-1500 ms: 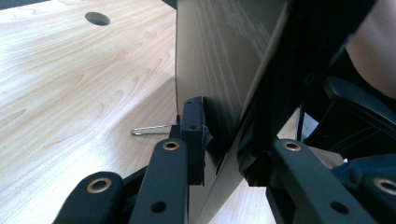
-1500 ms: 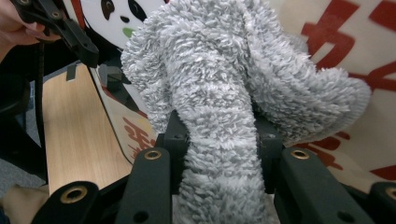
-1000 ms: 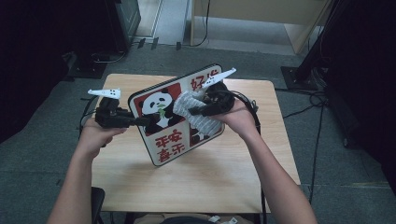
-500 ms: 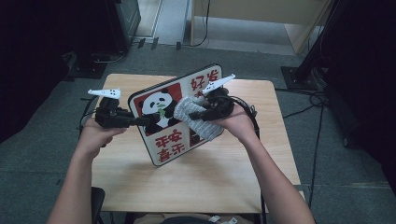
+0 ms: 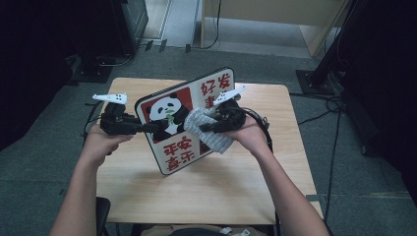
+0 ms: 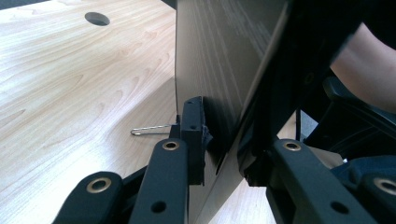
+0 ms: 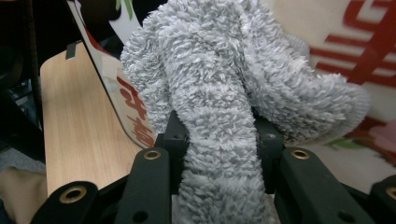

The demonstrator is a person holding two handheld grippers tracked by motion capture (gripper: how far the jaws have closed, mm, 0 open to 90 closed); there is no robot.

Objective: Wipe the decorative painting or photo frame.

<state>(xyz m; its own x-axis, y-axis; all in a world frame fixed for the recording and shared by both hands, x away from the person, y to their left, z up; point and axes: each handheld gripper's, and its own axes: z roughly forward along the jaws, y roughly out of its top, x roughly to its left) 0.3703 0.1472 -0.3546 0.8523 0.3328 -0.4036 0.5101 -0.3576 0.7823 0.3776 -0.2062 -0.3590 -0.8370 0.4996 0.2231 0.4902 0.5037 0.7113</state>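
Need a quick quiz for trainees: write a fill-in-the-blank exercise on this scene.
1. The left gripper is shut on the edge of the ____.
2. The right gripper is shut on a grey ____.
3. The sign shows a black-and-white ____.
4. The table top is made of ____.

Missing words: sign; cloth; panda; wood

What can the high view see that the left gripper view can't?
High view alone: the sign's panda picture, the grey cloth pinched in the right gripper and pressed on the sign, and both of the person's hands. Left gripper view alone: the sign's plain back, a small wire loop beside it, and a round hole in the table. Both: the left gripper clamping the sign's edge.
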